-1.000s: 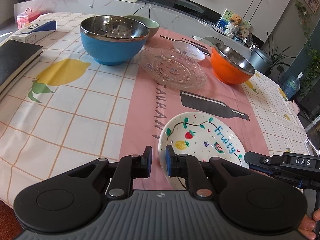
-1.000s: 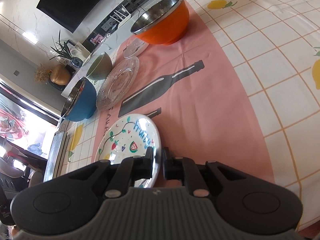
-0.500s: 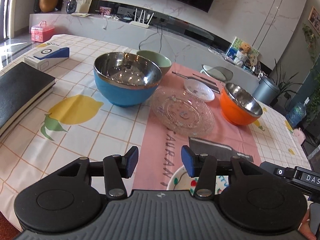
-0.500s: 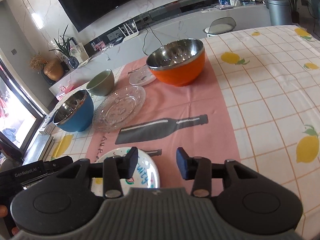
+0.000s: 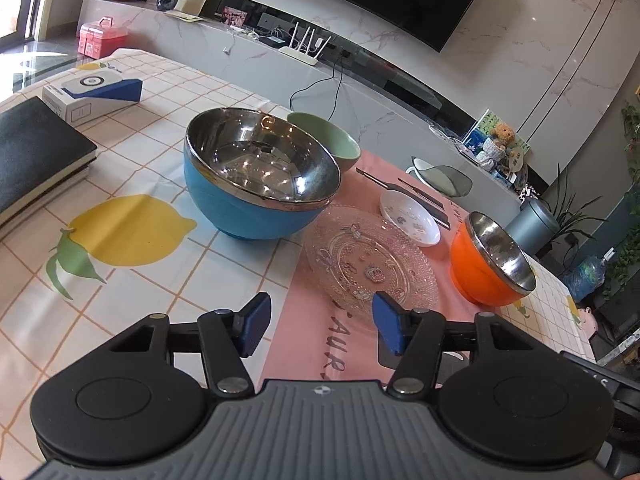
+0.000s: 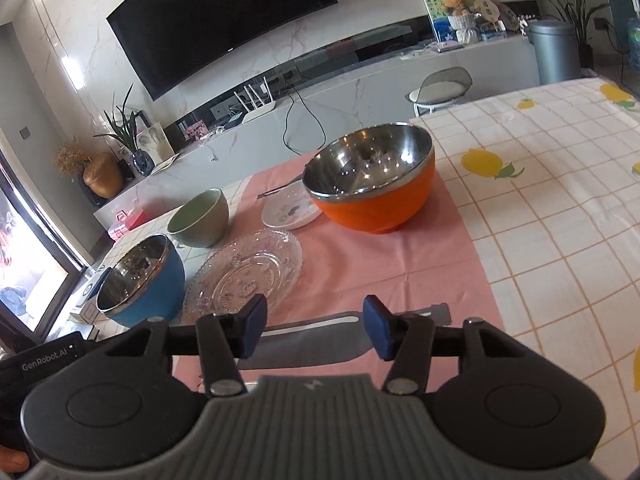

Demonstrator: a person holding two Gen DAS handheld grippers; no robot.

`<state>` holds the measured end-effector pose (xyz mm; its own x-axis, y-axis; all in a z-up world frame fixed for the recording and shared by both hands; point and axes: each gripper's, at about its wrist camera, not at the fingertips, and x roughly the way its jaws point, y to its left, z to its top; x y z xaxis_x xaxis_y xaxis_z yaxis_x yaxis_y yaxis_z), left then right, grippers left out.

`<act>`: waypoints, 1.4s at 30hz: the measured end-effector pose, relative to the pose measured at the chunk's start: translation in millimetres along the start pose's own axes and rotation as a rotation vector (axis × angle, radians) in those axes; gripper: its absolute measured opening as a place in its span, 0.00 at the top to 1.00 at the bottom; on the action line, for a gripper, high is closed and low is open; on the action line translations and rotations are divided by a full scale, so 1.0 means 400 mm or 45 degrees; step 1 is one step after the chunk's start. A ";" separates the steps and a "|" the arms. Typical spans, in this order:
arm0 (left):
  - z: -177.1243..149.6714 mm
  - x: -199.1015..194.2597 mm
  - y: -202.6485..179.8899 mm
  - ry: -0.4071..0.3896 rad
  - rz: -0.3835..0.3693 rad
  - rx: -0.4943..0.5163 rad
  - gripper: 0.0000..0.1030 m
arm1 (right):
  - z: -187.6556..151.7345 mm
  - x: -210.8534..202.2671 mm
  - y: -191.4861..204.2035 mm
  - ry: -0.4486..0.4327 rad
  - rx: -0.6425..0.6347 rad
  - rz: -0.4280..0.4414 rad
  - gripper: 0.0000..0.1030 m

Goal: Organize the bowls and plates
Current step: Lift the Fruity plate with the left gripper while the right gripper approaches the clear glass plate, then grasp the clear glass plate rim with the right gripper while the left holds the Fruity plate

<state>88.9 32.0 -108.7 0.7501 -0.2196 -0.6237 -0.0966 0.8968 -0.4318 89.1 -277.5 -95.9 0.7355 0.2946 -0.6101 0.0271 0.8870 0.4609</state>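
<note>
Our left gripper (image 5: 320,322) just opened, right gripper (image 6: 314,326) narrowed slightly; both empty, lined up for the glass plate (image 5: 370,266) at 12 o'clock.

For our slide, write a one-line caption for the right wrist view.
Open right tool hovers over a pink runner, facing an orange bowl and glass plate.

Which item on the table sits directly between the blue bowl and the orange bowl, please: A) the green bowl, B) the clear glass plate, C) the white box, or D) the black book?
B: the clear glass plate lies between the blue bowl and the orange bowl.
</note>
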 end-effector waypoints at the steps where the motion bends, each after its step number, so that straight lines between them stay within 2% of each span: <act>1: -0.001 0.008 0.003 0.011 -0.001 -0.015 0.42 | -0.002 0.015 -0.002 0.022 0.014 -0.002 0.69; 4: 0.002 0.031 0.013 0.021 -0.017 -0.053 0.52 | -0.004 0.051 -0.009 0.062 0.056 0.003 0.78; 5: 0.005 0.035 0.021 0.006 -0.030 -0.080 0.55 | -0.003 0.061 -0.011 0.072 0.069 0.015 0.78; 11: 0.045 0.089 0.050 0.032 -0.098 -0.216 0.56 | 0.022 0.122 -0.018 0.122 0.150 0.100 0.77; 17: 0.064 0.139 0.074 0.031 -0.123 -0.309 0.56 | 0.052 0.198 -0.054 0.170 0.334 0.164 0.77; 19: 0.065 0.152 0.080 0.028 -0.114 -0.317 0.56 | 0.057 0.216 -0.064 0.179 0.373 0.185 0.77; 27: 0.067 0.192 0.079 0.034 -0.125 -0.319 0.70 | 0.064 0.256 -0.080 0.187 0.404 0.253 0.78; 29: 0.067 0.197 0.078 0.050 -0.126 -0.323 0.85 | 0.064 0.262 -0.078 0.192 0.402 0.257 0.84; 30: 0.066 0.198 0.077 0.057 -0.130 -0.321 0.89 | 0.064 0.265 -0.077 0.201 0.399 0.254 0.91; 31: 0.064 0.197 0.075 0.059 -0.127 -0.314 0.90 | 0.062 0.270 -0.077 0.207 0.401 0.256 0.97; 34: 0.055 0.190 0.069 0.064 -0.124 -0.284 0.94 | 0.055 0.264 -0.074 0.195 0.395 0.253 0.97; 41: 0.025 0.172 0.069 0.085 -0.170 -0.281 0.92 | 0.030 0.213 -0.105 0.186 0.426 0.245 0.97; 42: 0.027 0.176 0.074 0.085 -0.171 -0.298 0.91 | 0.029 0.211 -0.107 0.184 0.424 0.251 0.93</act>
<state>145.8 47.2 -158.4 0.7222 -0.3624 -0.5891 -0.1534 0.7467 -0.6473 157.7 -294.9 -159.7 0.6463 0.5154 -0.5627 0.1301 0.6521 0.7469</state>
